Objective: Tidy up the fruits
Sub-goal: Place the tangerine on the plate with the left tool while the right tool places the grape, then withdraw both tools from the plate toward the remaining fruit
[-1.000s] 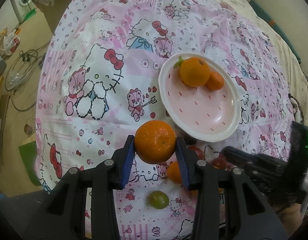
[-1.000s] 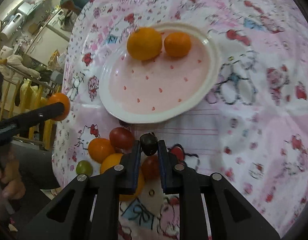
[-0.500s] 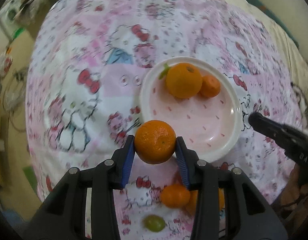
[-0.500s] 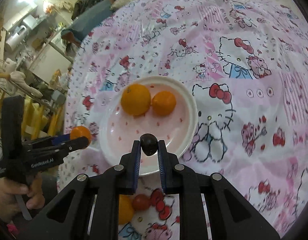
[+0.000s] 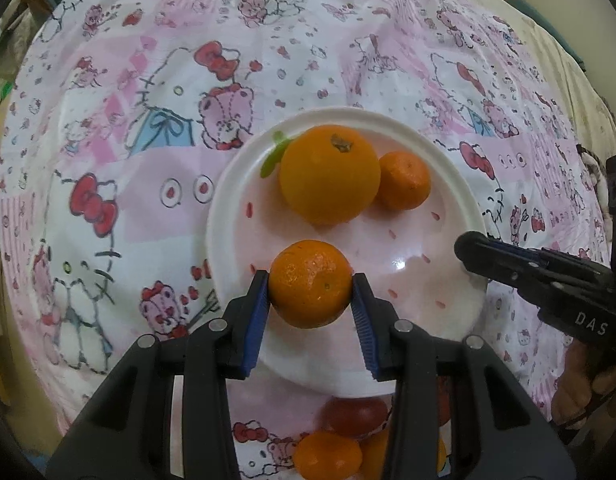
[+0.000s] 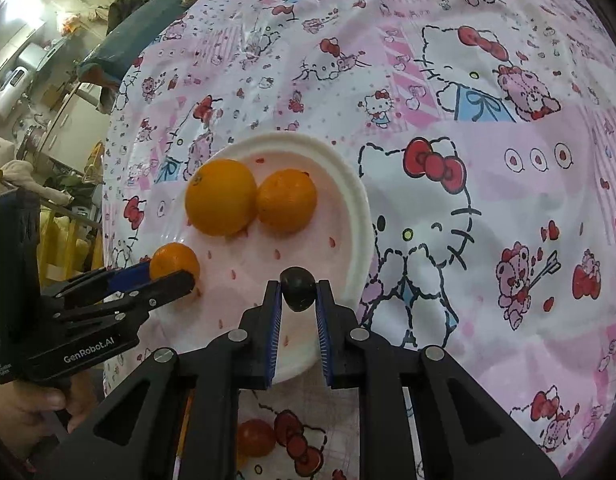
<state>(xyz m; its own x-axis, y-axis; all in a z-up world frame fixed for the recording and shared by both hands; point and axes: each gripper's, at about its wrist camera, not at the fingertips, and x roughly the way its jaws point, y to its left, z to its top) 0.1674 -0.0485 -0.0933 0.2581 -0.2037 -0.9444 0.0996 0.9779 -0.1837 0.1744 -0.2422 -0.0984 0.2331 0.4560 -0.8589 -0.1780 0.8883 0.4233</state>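
My left gripper [image 5: 310,294] is shut on a mandarin [image 5: 310,282] and holds it over the near part of the white plate [image 5: 228,184]. A big orange [image 5: 329,174] and a small mandarin [image 5: 404,180] lie at the plate's far side. My right gripper [image 6: 298,292] is shut on a small dark fruit [image 6: 297,283] over the plate's right edge [image 6: 358,200]. The left gripper and its mandarin [image 6: 174,262] also show in the right wrist view. The right gripper [image 5: 474,250] enters the left wrist view from the right.
Loose fruit lies on the Hello Kitty cloth [image 5: 108,160] near the plate's front: a red tomato [image 5: 354,416] and mandarins [image 5: 328,456]. A red tomato [image 6: 255,438] also shows below the right gripper. Room clutter [image 6: 28,80] stands past the table's left edge.
Both grippers have moved forward over the plate with their fruit. The plate now looks larger and closer in both views. The loose fruit has slid toward the bottom edge.
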